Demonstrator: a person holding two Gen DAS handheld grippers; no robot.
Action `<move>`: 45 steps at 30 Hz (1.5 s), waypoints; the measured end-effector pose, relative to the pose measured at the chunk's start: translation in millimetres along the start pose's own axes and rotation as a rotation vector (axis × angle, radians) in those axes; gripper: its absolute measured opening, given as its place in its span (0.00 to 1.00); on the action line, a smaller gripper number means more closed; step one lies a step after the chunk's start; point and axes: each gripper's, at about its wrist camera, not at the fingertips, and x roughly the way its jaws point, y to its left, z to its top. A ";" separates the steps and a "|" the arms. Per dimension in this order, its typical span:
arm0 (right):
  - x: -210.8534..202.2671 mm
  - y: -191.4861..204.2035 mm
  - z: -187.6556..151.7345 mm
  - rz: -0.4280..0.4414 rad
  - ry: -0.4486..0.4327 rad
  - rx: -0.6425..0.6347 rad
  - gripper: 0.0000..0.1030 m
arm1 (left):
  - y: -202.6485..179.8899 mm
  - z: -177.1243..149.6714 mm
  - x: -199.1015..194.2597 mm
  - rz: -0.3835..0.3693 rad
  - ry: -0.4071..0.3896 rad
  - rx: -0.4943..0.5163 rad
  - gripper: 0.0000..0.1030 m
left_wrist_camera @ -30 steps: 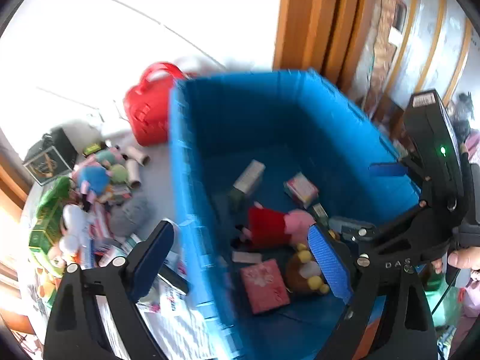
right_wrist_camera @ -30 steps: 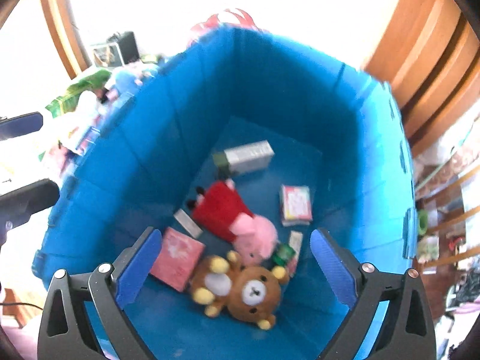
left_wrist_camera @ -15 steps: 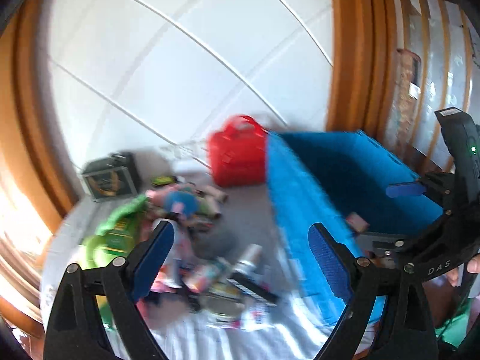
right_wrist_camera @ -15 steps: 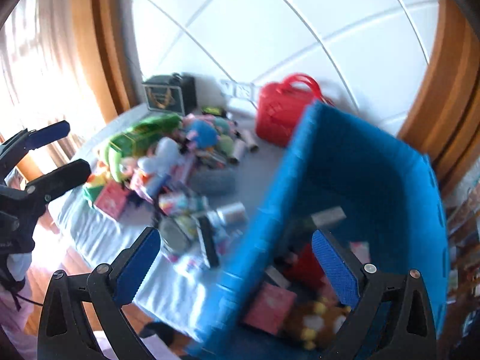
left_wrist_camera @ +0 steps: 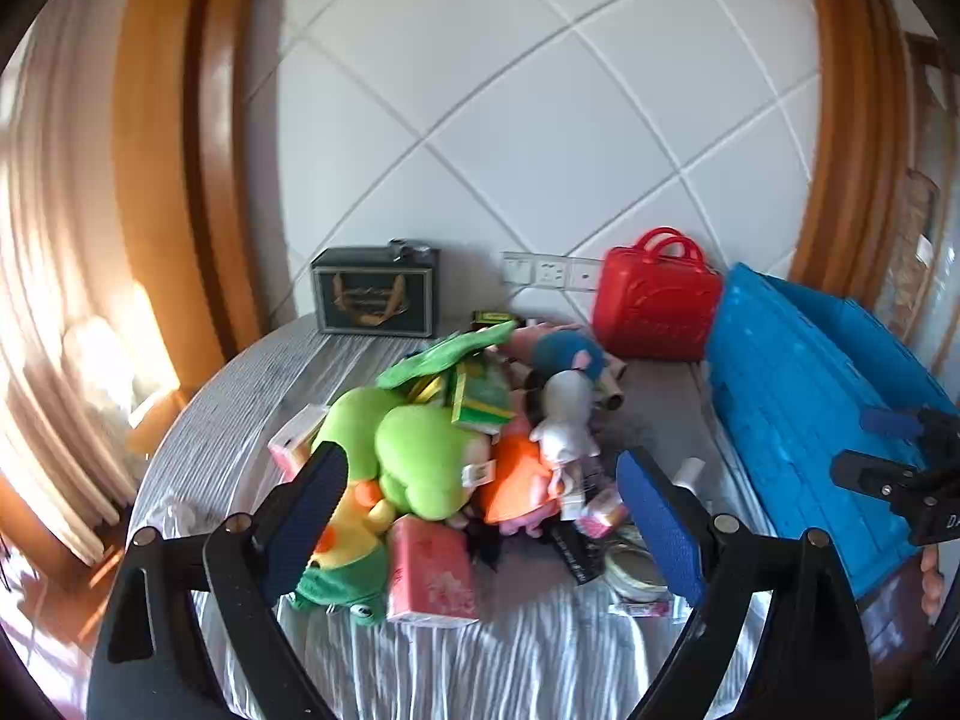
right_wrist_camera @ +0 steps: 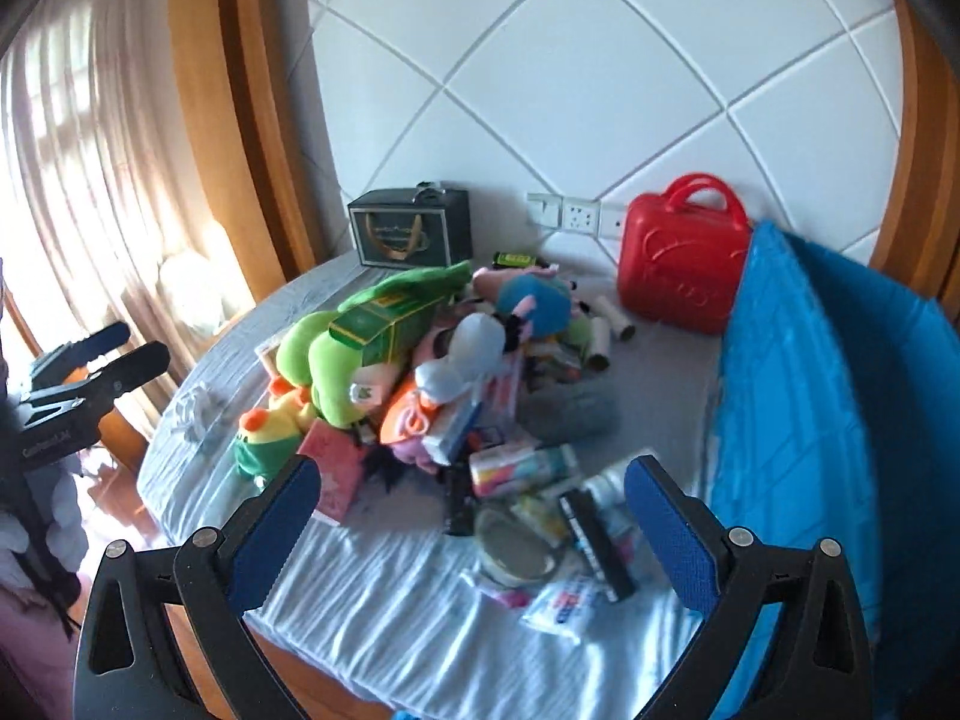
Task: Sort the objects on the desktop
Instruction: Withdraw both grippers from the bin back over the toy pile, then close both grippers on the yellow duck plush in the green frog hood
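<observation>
A grey striped cloth covers the bench (left_wrist_camera: 252,396); a toy pile (left_wrist_camera: 456,450) lies centrally, black box (left_wrist_camera: 377,300) at eleven o'clock, red case (left_wrist_camera: 657,309) at one, blue bin (left_wrist_camera: 804,420) at three.

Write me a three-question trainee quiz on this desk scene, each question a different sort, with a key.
1. True or false: the red case stands against the wall beside the blue bin.
2. Multiple choice: what lies nearest the left gripper's open jaws? A) the pink box B) the dark gift box C) the wall sockets
3. Fill in: the right gripper is ____, with nothing between its pads.

Key: 1 true; 2 A; 3 open
</observation>
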 end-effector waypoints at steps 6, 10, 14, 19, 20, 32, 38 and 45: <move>56.4 1.1 -25.2 0.056 0.095 0.049 1.00 | 50.1 -45.0 22.0 0.114 0.060 -0.052 0.89; 92.1 -6.5 -40.6 0.094 0.156 0.080 1.00 | 71.6 -68.9 31.9 0.168 0.114 -0.112 0.89; 117.3 -15.4 -46.7 0.116 0.190 0.097 1.00 | 85.2 -83.4 43.6 0.250 0.158 -0.169 0.89; 136.9 -20.2 -45.5 0.161 0.184 0.080 1.00 | 92.1 -96.5 55.4 0.312 0.221 -0.217 0.89; 143.0 -19.9 -45.4 0.176 0.184 0.073 1.00 | 92.9 -99.0 58.0 0.317 0.236 -0.228 0.89; 196.4 37.5 -42.2 0.191 0.252 0.009 1.00 | 119.7 -141.2 145.5 0.311 0.394 -0.256 0.89; 223.5 80.0 -40.3 0.147 0.265 0.061 1.00 | 133.3 -155.3 195.0 0.189 0.461 -0.173 0.85; 250.9 132.1 -31.8 0.109 0.268 0.095 1.00 | 142.0 -170.5 241.8 0.089 0.565 -0.065 0.85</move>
